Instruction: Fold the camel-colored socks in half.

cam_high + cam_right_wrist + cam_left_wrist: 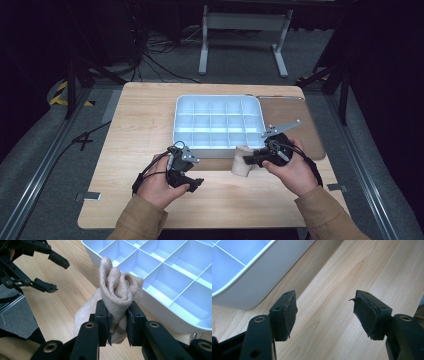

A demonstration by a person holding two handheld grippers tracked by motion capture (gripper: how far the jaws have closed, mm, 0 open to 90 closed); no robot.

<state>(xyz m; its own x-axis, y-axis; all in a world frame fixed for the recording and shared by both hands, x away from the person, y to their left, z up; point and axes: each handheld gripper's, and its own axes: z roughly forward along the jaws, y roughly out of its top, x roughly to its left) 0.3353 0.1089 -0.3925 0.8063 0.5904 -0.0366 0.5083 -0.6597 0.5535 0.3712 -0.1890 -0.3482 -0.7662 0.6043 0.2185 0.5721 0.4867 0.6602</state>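
Right gripper (pixel 117 322) pinches my rolled beige sock (pixel 117 293), soft knit bunched between worn pads.
Sock hangs just near of the white gridded plastic tray (pixel 175 315); left gripper (pixel 325 315) gapes empty over pale wood.

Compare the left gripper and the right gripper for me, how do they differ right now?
The left gripper has its jaws spread wide with bare table between them; the right gripper is clamped on a rolled beige sock. In the high view, the left gripper sits nearer the person, the right gripper closer to the white divided tray. Both have black padded jaws.
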